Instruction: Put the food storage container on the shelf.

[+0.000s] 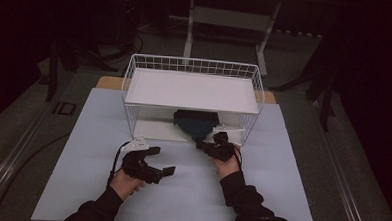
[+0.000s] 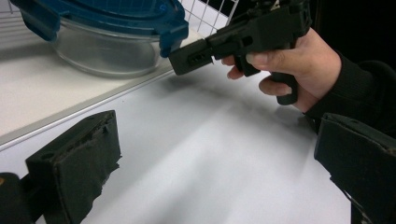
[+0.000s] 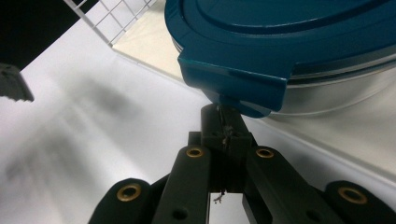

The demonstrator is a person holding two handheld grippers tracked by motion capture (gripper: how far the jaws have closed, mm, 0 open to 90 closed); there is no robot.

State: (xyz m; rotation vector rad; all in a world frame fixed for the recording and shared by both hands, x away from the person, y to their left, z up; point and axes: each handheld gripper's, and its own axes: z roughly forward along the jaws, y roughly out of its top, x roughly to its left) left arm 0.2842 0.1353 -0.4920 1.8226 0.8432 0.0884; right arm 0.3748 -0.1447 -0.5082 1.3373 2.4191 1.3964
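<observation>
No readable text, labels, brands, numbers or signs anywhere: none legible on blue container lid [image 3: 280,42], wire rack [image 1: 193,65], bench [image 1: 180,190] or black tongs [image 3: 224,130].

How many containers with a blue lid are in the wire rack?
1. The container sits on the lower shelf of the wire rack, near its front edge; nothing lies on the upper shelf.

Clear glass container [image 2: 105,53] with blue clip-on lid [image 3: 289,42]: upright, lid on, resting on lower shelf of white wire rack [image 1: 193,65], toward 12 o'clock on table; one lid clip at shelf's front edge.
</observation>
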